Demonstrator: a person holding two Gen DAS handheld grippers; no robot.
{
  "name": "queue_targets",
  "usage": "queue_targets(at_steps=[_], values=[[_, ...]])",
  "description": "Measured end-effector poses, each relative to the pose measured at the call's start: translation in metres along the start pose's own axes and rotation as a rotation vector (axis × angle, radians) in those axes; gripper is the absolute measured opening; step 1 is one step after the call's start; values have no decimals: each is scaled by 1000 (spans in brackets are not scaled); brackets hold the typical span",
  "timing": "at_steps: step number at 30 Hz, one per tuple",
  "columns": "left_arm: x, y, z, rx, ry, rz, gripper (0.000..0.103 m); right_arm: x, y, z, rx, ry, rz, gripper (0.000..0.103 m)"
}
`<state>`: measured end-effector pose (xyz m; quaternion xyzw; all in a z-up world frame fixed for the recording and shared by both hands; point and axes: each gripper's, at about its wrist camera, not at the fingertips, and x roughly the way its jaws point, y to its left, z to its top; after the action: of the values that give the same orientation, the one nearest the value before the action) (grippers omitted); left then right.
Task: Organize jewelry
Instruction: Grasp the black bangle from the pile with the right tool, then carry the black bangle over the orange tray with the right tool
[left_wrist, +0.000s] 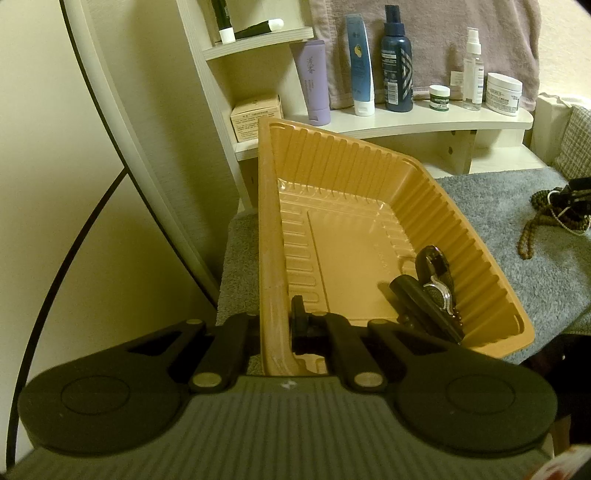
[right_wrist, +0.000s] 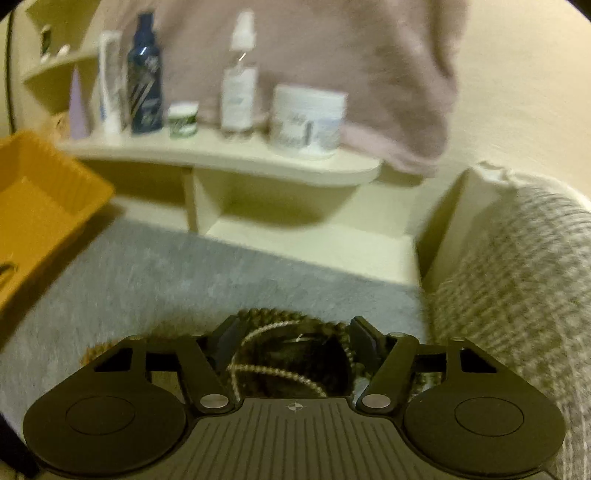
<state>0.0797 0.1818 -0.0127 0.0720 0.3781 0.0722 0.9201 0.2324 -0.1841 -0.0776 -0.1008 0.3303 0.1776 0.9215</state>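
- Closest in, the left gripper (left_wrist: 275, 325) is clamped on the near rim of the orange plastic tray (left_wrist: 369, 177), one finger outside the wall and one inside. The tray looks tipped up on that side.
- In the tray's low corner lie two dark hair clips (left_wrist: 432, 291), one with a silvery metal part; the rest of the ribbed floor is bare.
- The right gripper (right_wrist: 295, 343) has its jaws standing apart around a heap of brown bead strings (right_wrist: 291, 332) lying on the grey fleecy mat (right_wrist: 184, 277). The pads do not seem to press on the beads; that view is blurred, so contact is hard to judge.
- From the left wrist view the same bead strings (left_wrist: 543, 218) trail over the mat, well apart from the tray.
- My guess is that the beads are light, limp and slithery. A pinch across the bunched middle should lift most loops together, while a single strand would let the rest dangle and snag.
- Further back, the cream shelf (left_wrist: 424, 122) carries tubes, a dark blue spray bottle (left_wrist: 397, 62) and small jars, with a pinkish towel (right_wrist: 332, 55) hanging behind.
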Motion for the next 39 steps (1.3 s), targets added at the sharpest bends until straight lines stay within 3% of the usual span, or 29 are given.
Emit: queue_targets(at_steps=[3,6,12,27,39], values=[[0,0,0,1,1,0,3,3,-3,0,-5,19,13,62],[0,1,0,4,1,0,3,3,-7,0,2,23,10,50],[0,0,0,2,0,2,3,-7,-4,-1,-19,-1,-21,49],[0,0,0,2,0,2,3,-43,12,13,-83,-208,-66,47],[-1,0,1,2,-1,3,3,-55,53,30,-148,-255,17,47]])
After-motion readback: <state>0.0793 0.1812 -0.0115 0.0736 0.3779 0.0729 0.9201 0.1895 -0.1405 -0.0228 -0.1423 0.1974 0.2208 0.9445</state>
